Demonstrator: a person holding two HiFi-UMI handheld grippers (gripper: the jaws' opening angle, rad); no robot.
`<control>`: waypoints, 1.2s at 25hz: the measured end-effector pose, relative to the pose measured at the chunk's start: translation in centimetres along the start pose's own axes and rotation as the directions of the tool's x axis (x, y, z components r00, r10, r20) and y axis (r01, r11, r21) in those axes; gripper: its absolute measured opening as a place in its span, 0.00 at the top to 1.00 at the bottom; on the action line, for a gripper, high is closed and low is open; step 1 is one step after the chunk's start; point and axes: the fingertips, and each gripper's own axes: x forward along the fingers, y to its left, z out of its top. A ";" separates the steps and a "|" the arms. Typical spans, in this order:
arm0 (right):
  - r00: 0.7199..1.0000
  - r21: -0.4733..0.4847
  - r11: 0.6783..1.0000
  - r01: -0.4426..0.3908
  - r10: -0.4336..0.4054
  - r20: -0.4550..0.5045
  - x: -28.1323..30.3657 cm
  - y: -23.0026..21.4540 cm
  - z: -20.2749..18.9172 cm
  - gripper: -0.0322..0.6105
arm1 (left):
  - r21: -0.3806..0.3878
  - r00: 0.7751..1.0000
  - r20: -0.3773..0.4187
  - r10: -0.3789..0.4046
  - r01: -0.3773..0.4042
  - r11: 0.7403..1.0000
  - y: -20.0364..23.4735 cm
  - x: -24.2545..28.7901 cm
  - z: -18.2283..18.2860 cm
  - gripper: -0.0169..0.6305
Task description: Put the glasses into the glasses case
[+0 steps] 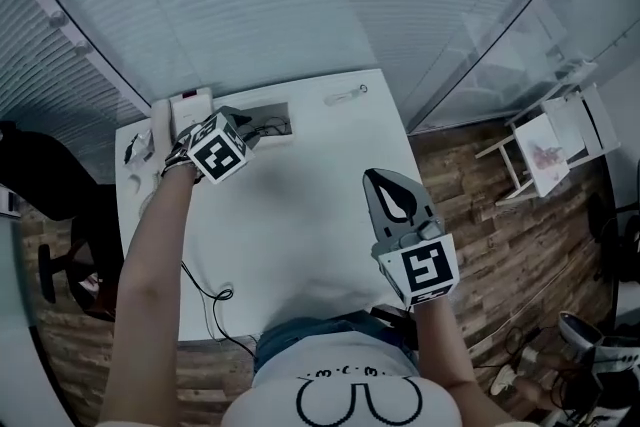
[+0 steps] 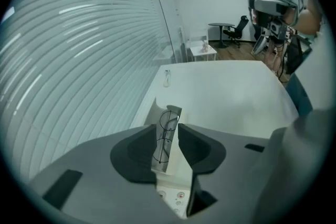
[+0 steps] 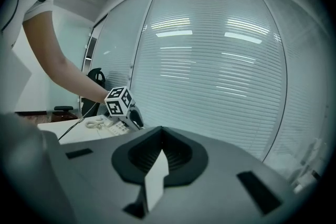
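- At the far left corner of the table [image 1: 300,215], a white box [image 1: 190,105] with small buttons lies under the person's left forearm. A pale coiled cord [image 1: 138,183] lies near it.
- The left gripper [image 1: 245,131] reaches over that box, its marker cube facing up, with its tips at the near end of the glasses case [image 1: 278,113].
- In the left gripper view its jaws are drawn in to a narrow gap and clamp the glasses [image 2: 165,136]. These are a thin wire frame with two round lenses, one beyond the other along the jaws, and the rims meet the pad on each side.
- The open case shows directly behind the glasses as a pale grey strip running away from the camera, so the glasses are at the case and held over its inside. Whether they touch its floor cannot be told.
- Further right along the far edge, a small pale object [image 1: 345,97] lies well apart from the case.
- A thin black cable [image 1: 213,293] loops on the table near the front edge, left of the person's body.
- The right gripper [image 1: 380,180] hovers above the front right part of the table, well apart from the case. Its jaws are pressed together with nothing between them, and they point towards the window blinds [image 3: 226,60].
- To the right of the table, a white chair [image 1: 545,140] stands on the wooden floor [image 1: 470,205].
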 end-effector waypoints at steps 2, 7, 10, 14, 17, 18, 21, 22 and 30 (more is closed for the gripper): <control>0.999 -0.009 1.000 -0.006 0.007 0.032 -0.3 0.1 0.9 0.94 | -0.025 0.998 0.046 0.039 -0.037 0.999 -0.6 -1.9 0.5 0.75; 0.994 -0.024 1.000 -0.016 0.018 0.104 -1.1 0.1 3.5 0.93 | -0.180 0.960 0.195 0.202 -0.167 0.969 -1.4 -8.2 1.9 0.75; 0.990 -0.031 0.999 -0.022 0.026 0.136 -1.6 0.1 4.6 0.93 | -0.296 0.904 0.280 0.323 -0.239 0.925 -2.3 -12.3 2.5 0.75; 0.984 -0.036 0.999 -0.036 0.042 0.174 -1.9 0.5 5.7 0.93 | -0.409 0.820 0.344 0.457 -0.307 0.859 -3.5 -17.1 2.7 0.77; 0.978 -0.044 0.998 -0.044 0.052 0.201 -1.8 0.9 6.7 0.93 | -0.480 0.741 0.380 0.554 -0.354 0.803 -3.9 -20.7 3.0 0.81; 0.977 -0.045 0.998 -0.046 0.054 0.208 -1.8 1.0 7.1 0.93 | -0.498 0.713 0.389 0.584 -0.371 0.784 -4.1 -21.9 3.2 0.83; 0.972 -0.054 0.997 -0.045 0.057 0.230 -1.8 1.3 8.2 0.93 | -0.556 0.610 0.408 0.679 -0.424 0.715 -4.0 -25.5 3.5 0.89; 0.970 -0.058 0.997 -0.045 0.057 0.237 -1.8 1.4 8.6 0.93 | -0.578 0.574 0.412 0.707 -0.435 0.690 -4.0 -26.6 3.4 0.92; 0.955 -0.072 0.997 -0.034 0.054 0.293 -2.9 1.6 10.9 0.94 | -0.665 0.424 0.432 0.796 -0.447 0.599 -4.7 -31.8 3.3 0.95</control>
